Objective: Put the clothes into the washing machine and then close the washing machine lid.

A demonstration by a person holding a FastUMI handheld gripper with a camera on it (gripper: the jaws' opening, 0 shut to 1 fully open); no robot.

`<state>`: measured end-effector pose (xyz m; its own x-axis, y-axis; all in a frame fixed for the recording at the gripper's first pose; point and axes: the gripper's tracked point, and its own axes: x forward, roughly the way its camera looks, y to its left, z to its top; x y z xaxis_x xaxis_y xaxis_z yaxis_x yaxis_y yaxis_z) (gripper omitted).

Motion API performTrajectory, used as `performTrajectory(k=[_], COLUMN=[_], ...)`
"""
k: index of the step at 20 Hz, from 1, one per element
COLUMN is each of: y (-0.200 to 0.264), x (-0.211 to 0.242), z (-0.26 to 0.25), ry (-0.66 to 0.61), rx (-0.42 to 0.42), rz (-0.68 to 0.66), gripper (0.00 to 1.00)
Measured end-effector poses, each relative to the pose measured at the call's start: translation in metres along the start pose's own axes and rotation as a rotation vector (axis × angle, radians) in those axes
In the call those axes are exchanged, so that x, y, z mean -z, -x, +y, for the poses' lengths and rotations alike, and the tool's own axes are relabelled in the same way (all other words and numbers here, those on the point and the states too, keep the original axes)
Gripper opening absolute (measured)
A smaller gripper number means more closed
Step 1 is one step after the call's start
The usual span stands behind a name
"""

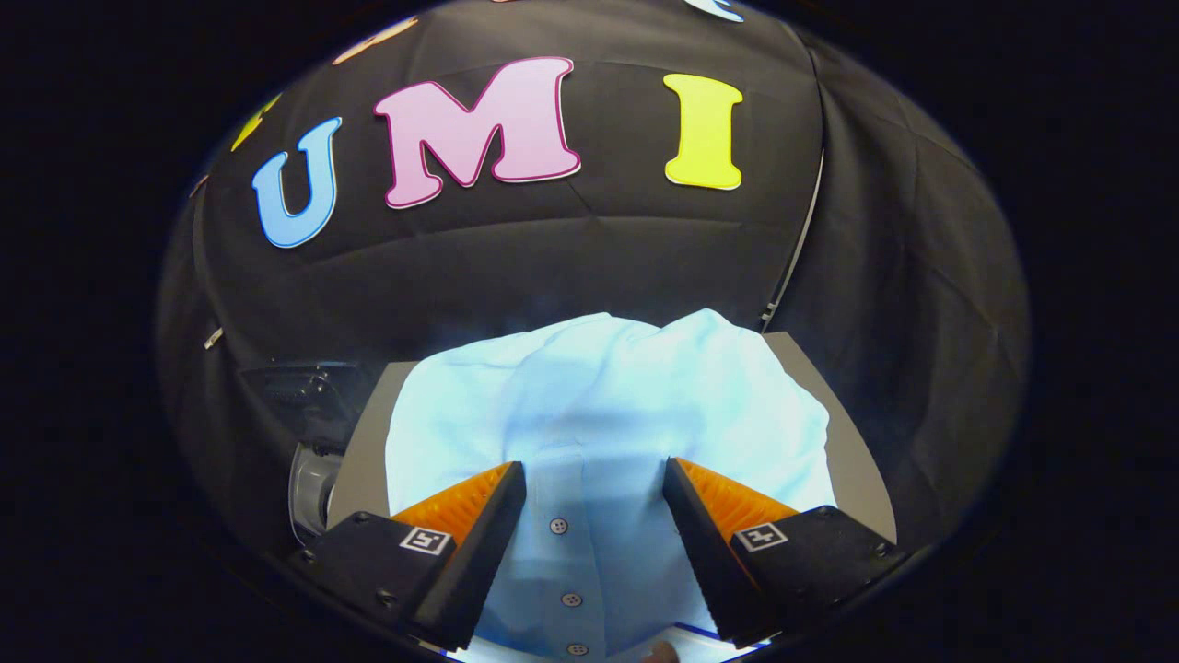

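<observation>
The tongs (594, 516) are standing wide apart, both fingers (479, 543) reaching forward over a pale blue, crumpled cotton button-up shirt (608, 414) and pressing on nothing. The shirt is lying heaped on a flat grey tabletop (364, 451), covering most of it, with bare grey strips showing along the left side and at the right corner. Its button placket (562, 552) is running straight between the two fingers, three small round grey buttons (557, 526) showing one behind another in the gap. The cloth is rising into two soft humps just beyond the fingertips, creased and brightly lit. Whether the fingers are touching the fabric beneath them or hanging just above it, the view is not telling. To the left of the tabletop, near the left finger, a rounded grey and glassy part (309, 479) of some appliance is showing against the dark, too little of it for naming. Behind everything the black cloth wall (571, 258) of the booth is hanging.
</observation>
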<state>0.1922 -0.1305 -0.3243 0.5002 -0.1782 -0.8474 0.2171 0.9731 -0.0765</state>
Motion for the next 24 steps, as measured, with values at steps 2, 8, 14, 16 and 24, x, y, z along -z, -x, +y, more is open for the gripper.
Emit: performTrajectory(k=[2,8,14,16,24], y=[-0.003,-0.006,0.01,0.024,0.129], x=[-0.002,-0.005,-0.013,-0.022,-0.08], z=[-0.003,-0.003,-0.008,-0.009,0.035], ry=[0.001,-0.009,-0.078,-0.093,-0.068], rx=[0.016,-0.015,-0.061,-0.068,-0.156], rz=[0.009,-0.01,-0.067,-0.11,-0.353], gripper=[0.91,0.13,0.05,0.05,0.05])
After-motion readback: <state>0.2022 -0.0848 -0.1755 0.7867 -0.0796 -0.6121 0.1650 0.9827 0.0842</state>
